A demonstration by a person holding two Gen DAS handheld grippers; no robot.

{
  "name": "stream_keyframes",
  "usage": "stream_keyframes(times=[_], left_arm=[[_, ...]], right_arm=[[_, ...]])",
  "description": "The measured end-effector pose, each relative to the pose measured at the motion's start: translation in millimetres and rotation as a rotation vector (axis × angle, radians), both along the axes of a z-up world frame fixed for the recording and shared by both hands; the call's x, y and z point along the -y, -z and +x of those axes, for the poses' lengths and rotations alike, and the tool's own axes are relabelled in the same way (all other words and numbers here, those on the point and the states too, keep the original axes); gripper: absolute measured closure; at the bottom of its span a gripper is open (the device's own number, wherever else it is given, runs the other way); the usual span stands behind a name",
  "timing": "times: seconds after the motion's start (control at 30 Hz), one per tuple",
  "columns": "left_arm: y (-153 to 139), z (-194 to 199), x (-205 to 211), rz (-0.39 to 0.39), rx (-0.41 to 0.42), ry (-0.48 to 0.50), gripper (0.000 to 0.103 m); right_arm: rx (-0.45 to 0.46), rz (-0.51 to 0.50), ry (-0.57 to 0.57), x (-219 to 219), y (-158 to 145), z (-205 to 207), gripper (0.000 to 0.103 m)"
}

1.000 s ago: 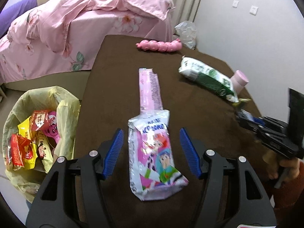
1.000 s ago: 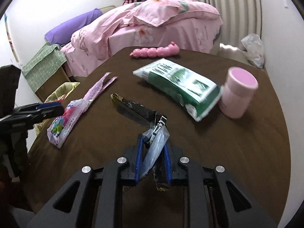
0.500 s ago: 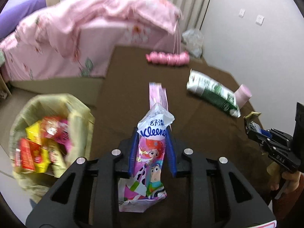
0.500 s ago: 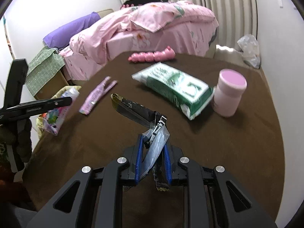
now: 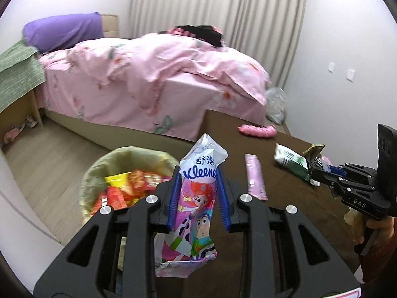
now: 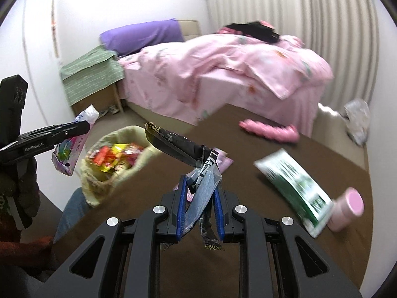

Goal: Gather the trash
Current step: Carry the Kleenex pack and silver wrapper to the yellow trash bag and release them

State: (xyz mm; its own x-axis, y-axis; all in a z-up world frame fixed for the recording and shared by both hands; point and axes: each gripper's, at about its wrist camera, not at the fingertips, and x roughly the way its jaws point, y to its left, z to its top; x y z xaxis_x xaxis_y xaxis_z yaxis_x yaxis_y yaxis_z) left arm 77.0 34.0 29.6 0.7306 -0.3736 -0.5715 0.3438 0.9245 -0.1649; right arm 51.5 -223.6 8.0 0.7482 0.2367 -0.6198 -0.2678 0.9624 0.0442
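Left gripper (image 5: 198, 196) pinches a Kleenex tissue pack (image 5: 196, 208) between its blue pads, pack upright and lifted off the brown table (image 5: 285, 213), near the lined trash bin (image 5: 99, 171) of bright wrappers. Right gripper (image 6: 199, 206) clamps a clear plastic scrap (image 6: 202, 193) together with a black wrapper (image 6: 173, 144) that juts toward the bin. On the table: pink wrapper strip (image 5: 255, 177), green-white packet (image 6: 295, 186), pink cup (image 6: 347, 208), pink toy (image 6: 270, 130).

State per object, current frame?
left gripper: shut on Kleenex pack, lifted
right gripper: shut on black wrapper, lifted
trash bag: open, holding wrappers
pink strip: flat on table
green pack: lying on table
pink cup: tipped
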Motion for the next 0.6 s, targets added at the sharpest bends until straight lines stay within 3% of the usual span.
stream_keyframes(times=[0.27,0.6], left_arm=[[20,14,-50,-0.033,-0.052,-0.086,0.077],[67,48,-72,-0.076,-0.172,-0.123,0.077]], right_arm=[[-0.027,-0.055,-0.140,-74,0,35,0.083],[-0.127,-0.125,-0.265,-137,33,95,0.083]])
